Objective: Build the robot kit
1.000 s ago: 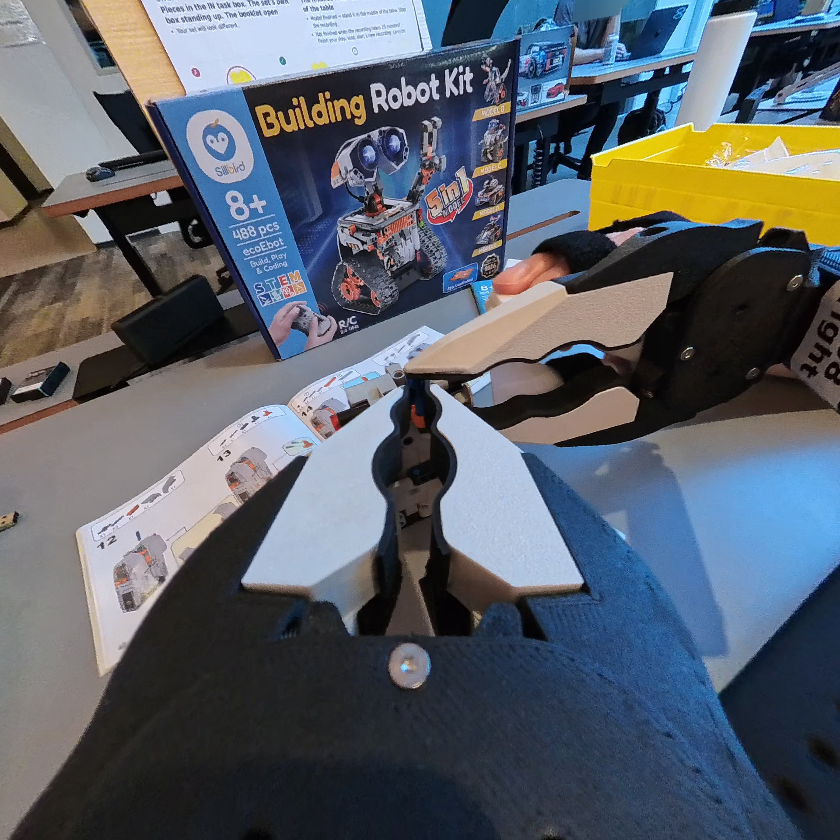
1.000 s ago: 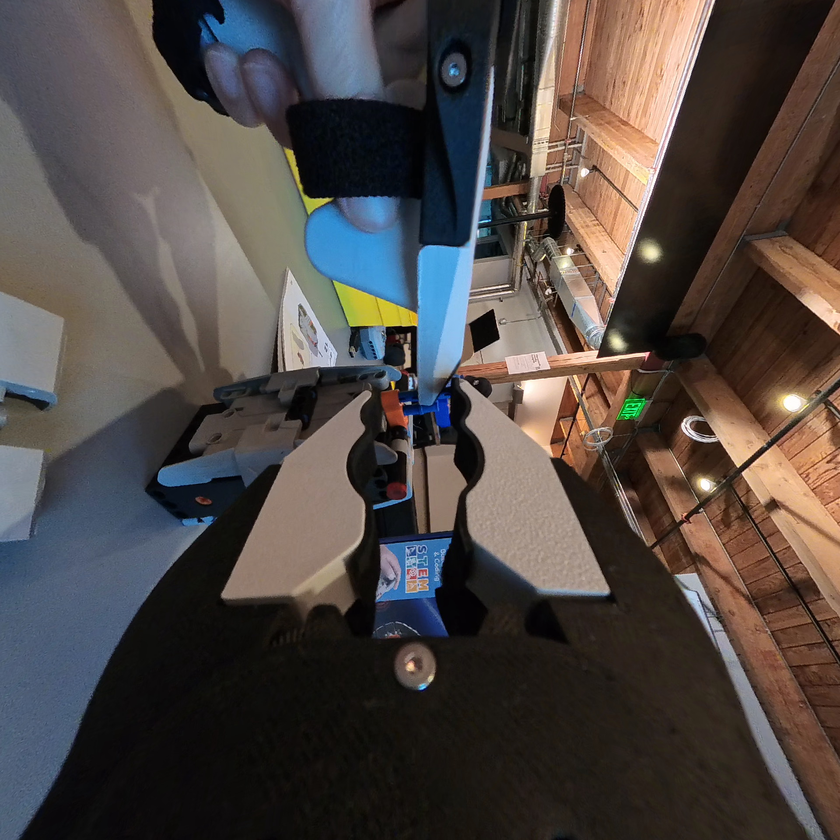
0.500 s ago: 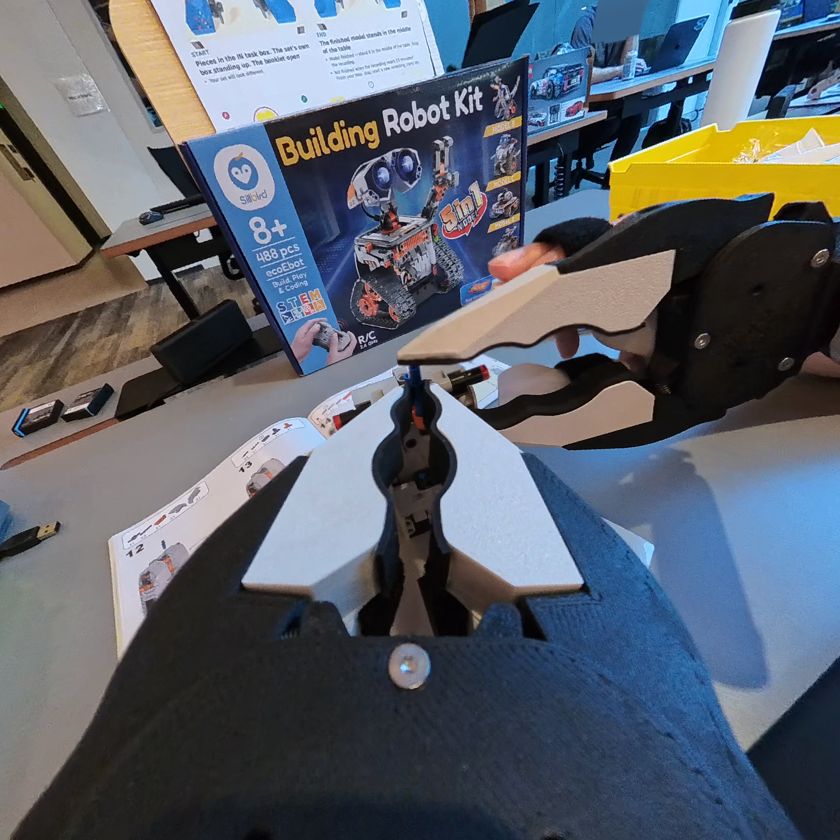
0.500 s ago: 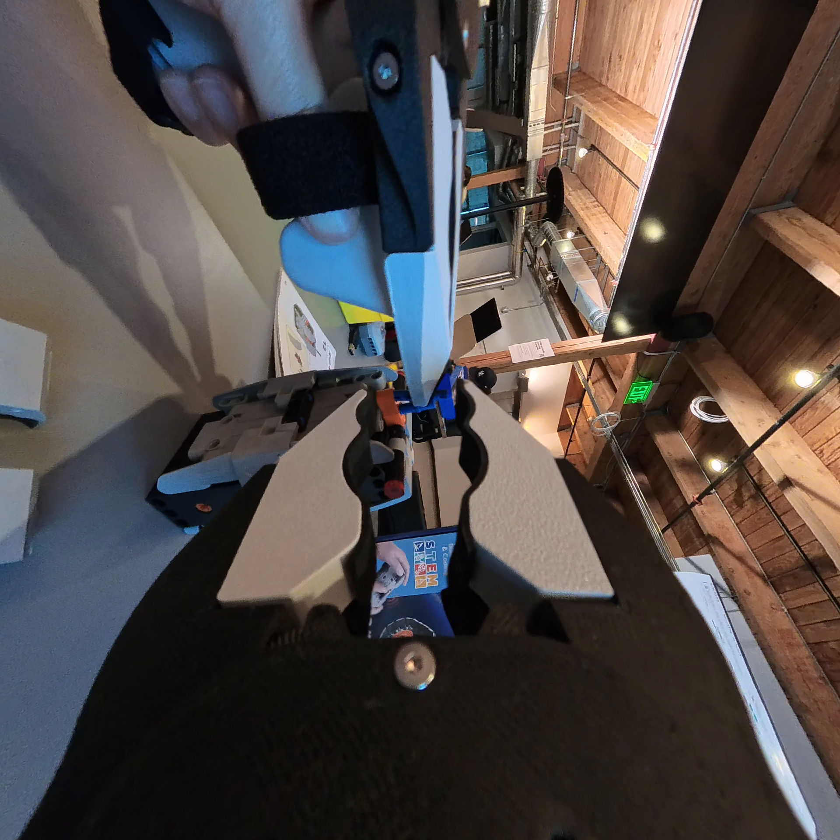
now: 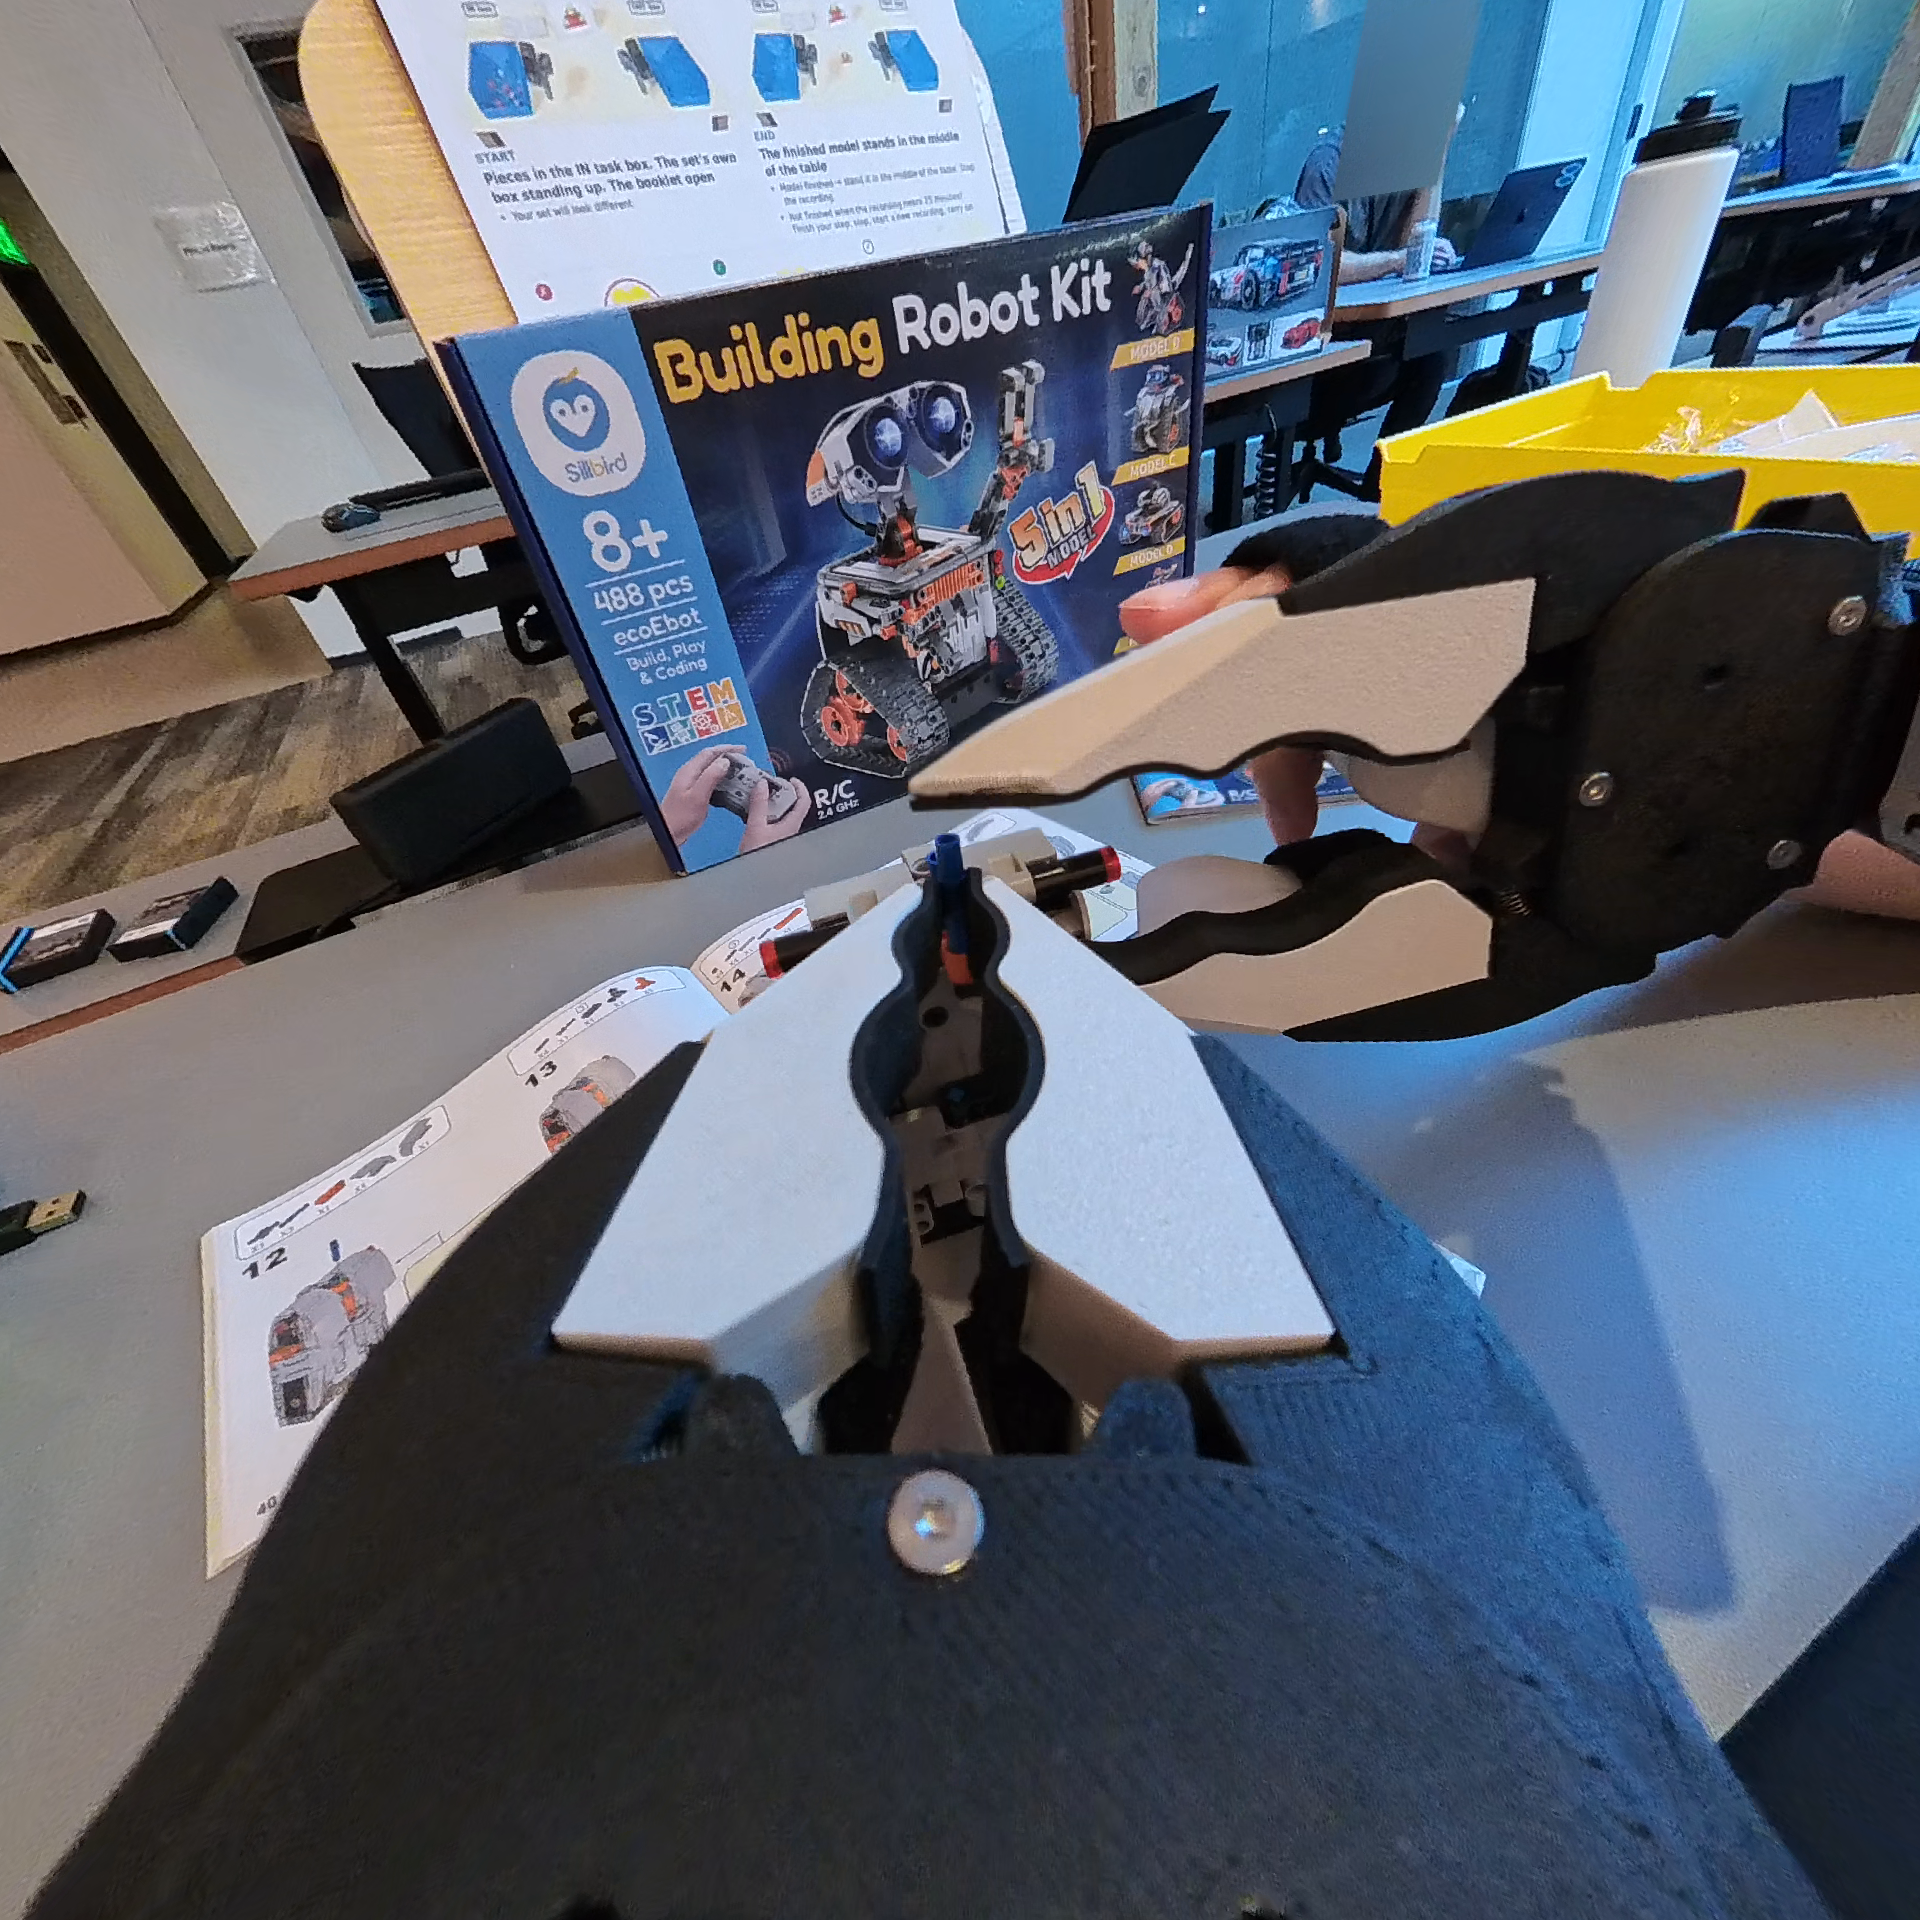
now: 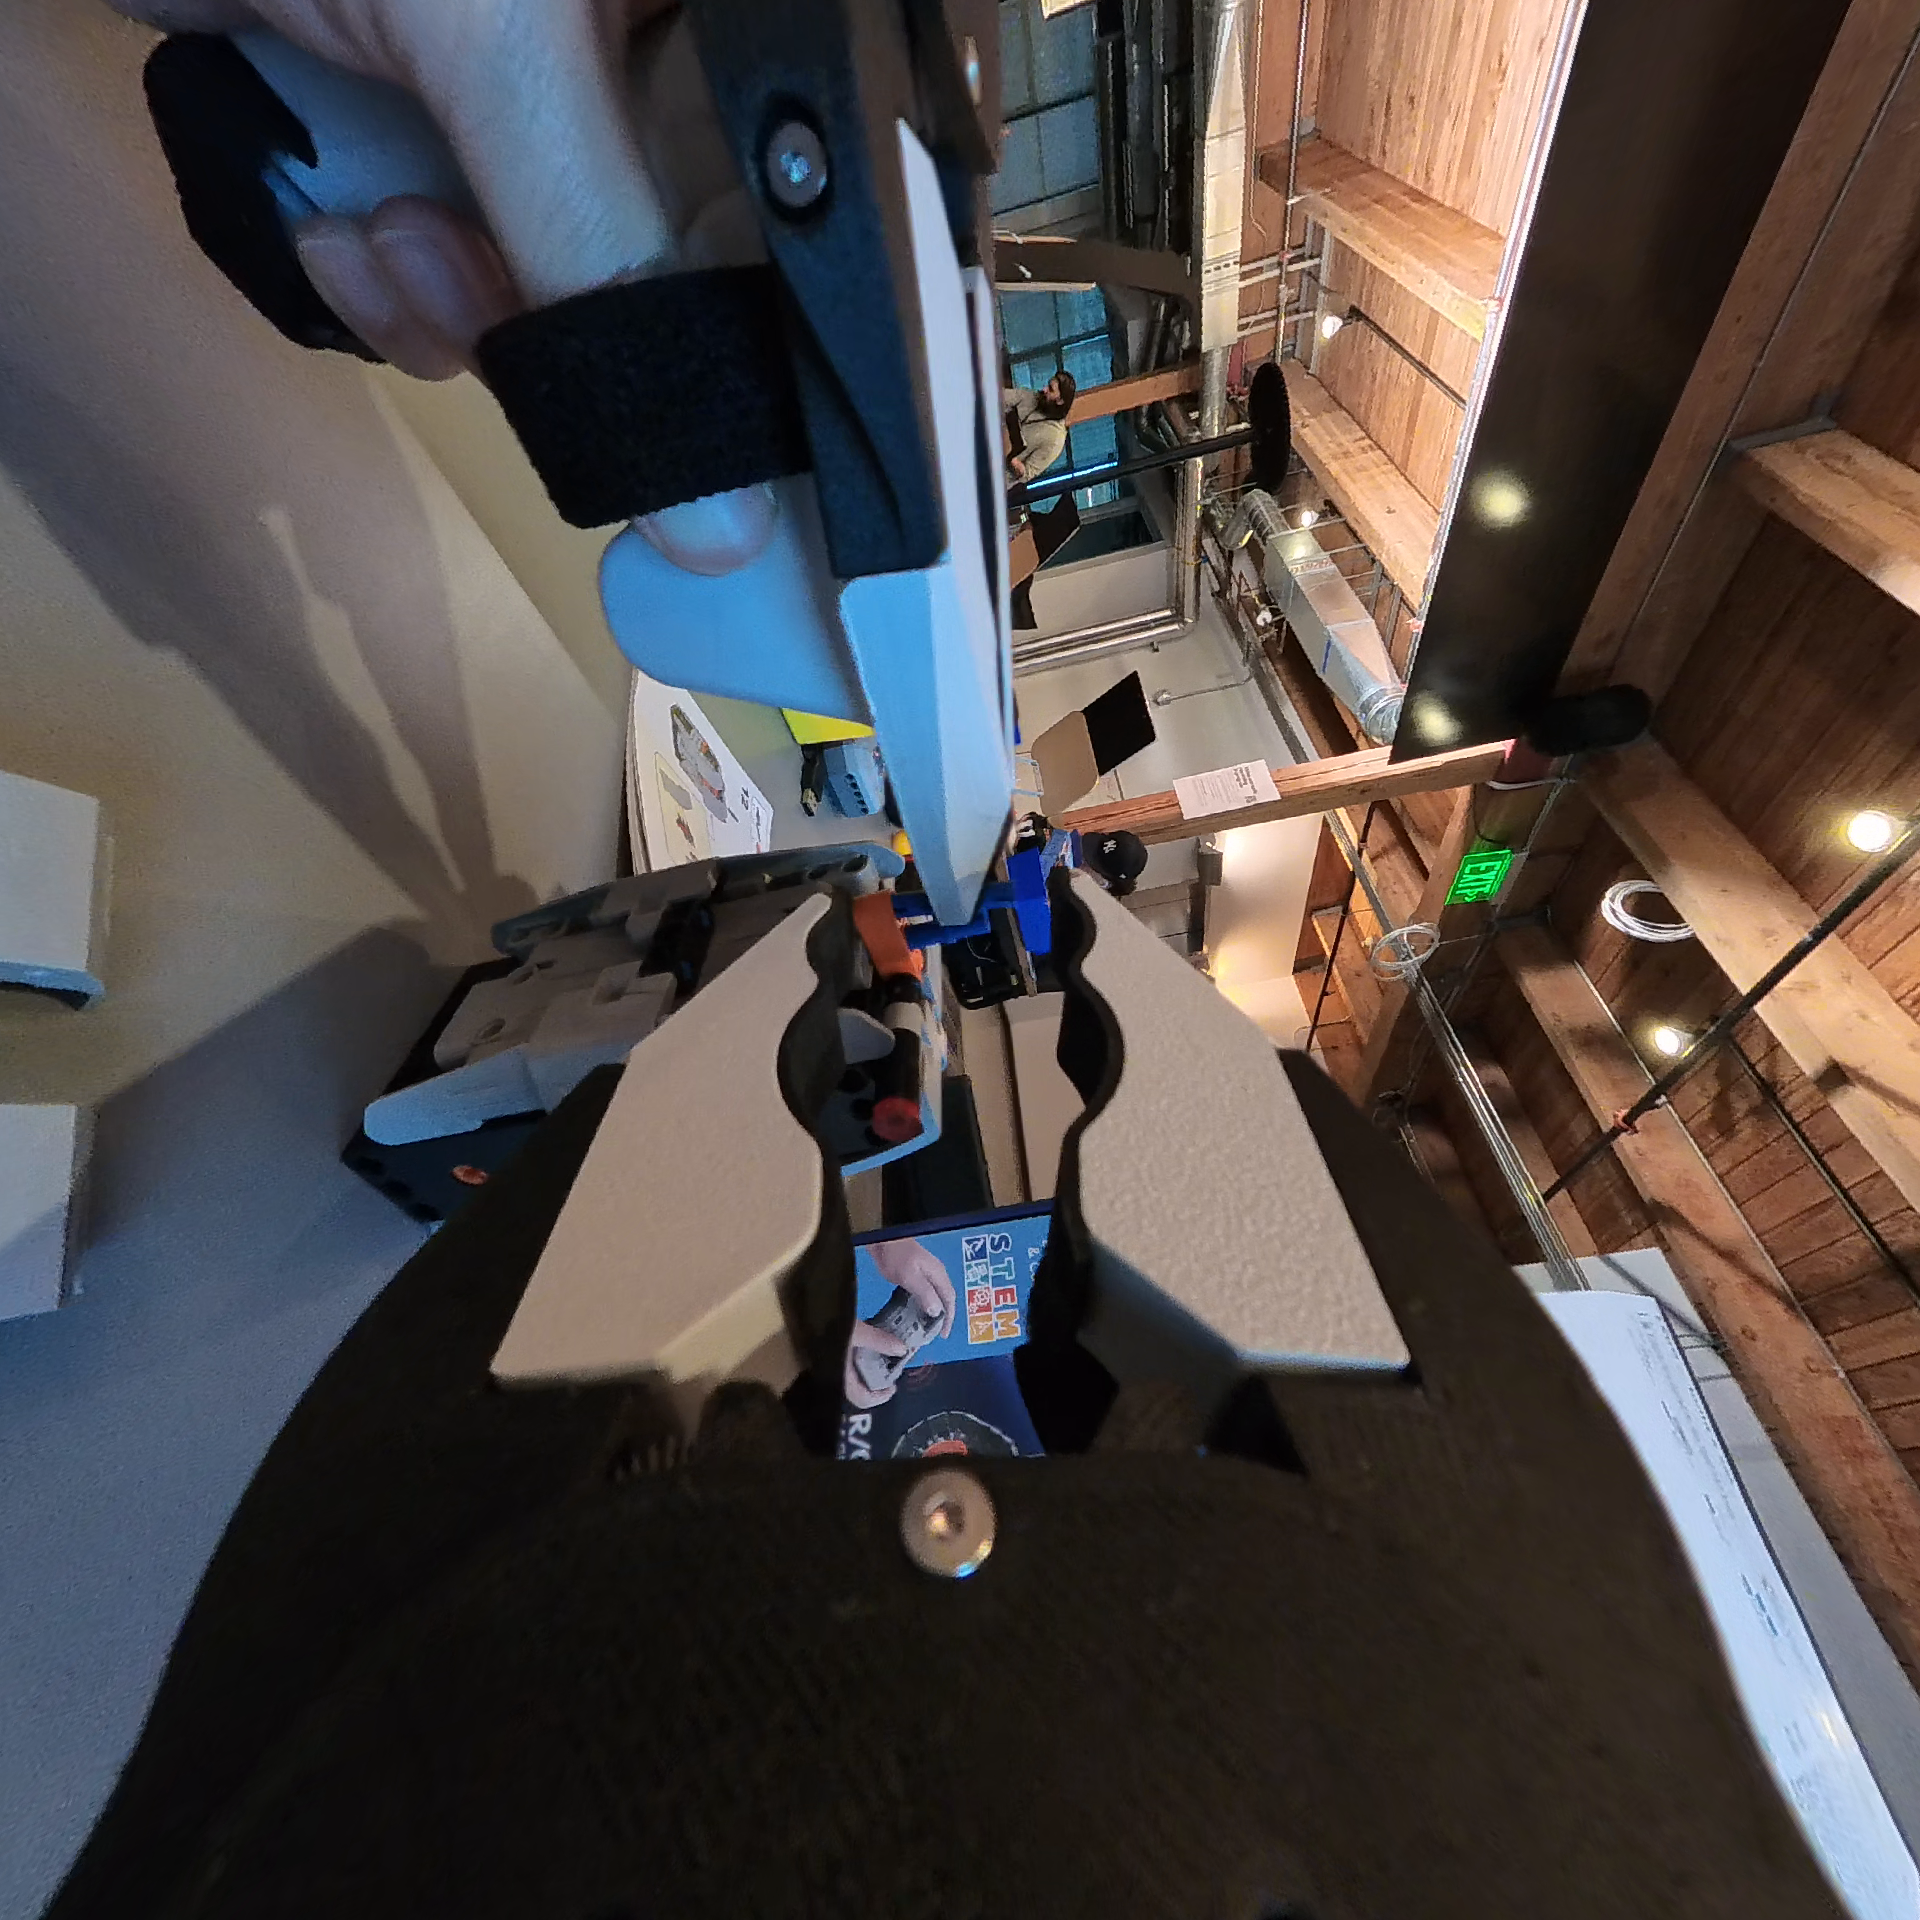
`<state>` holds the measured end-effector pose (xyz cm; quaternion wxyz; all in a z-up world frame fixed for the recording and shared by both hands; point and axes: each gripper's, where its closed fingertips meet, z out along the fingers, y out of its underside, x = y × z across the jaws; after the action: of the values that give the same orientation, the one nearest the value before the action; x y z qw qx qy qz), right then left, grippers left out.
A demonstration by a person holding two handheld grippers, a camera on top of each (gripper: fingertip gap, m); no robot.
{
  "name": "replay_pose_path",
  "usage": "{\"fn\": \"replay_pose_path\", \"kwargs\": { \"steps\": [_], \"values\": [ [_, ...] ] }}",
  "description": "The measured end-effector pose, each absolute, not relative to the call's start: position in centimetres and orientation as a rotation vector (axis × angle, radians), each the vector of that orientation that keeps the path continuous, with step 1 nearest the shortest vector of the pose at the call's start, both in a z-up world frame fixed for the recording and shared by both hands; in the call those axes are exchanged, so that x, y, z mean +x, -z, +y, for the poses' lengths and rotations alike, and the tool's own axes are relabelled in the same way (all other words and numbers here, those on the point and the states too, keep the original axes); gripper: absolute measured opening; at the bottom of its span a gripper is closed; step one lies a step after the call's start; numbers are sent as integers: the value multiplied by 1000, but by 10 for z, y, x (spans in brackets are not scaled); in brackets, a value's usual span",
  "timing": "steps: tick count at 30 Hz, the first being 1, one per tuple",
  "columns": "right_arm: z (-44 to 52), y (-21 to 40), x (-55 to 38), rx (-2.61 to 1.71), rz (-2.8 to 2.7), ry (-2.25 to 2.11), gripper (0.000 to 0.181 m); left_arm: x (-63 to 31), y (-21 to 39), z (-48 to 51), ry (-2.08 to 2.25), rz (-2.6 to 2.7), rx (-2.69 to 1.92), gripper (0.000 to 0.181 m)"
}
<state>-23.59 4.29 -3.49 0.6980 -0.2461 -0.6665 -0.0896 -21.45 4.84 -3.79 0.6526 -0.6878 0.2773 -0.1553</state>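
Left gripper (image 5: pixel 940 914) seen with fingers pinched on grey brick assembly (image 5: pixel 940 1122), blue pin (image 5: pixel 945 862) protruding at fingertips, held above open instruction booklet (image 5: pixel 436 1174) on grey bench (image 5: pixel 1662 1195). Right gripper (image 6: pixel 940 914) turned on its side, fingers spread around same assembly; upper finger above blue pin, lower finger beneath, contact not discernible. Kit box (image 5: pixel 831 540) stood upright behind booklet. Yellow bin (image 5: pixel 1662 436) placed far right. USB plug (image 5: pixel 42 1216) lying at left bench edge.

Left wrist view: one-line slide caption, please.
Left gripper shut on a brick model over the booklet; right gripper open beside it.
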Motion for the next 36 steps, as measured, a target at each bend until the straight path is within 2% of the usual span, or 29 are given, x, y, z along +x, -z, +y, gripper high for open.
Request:
{"fn": "replay_pose_path", "kwargs": {
  "steps": [5,36],
  "values": [
    [42,38,-237,-542,-1502,201,30,-215,38,48,348,626,-1555,2],
    [42,40,-239,-498,-1559,283,31,-217,37,48,465,535,-1501,2]
  ]
}}
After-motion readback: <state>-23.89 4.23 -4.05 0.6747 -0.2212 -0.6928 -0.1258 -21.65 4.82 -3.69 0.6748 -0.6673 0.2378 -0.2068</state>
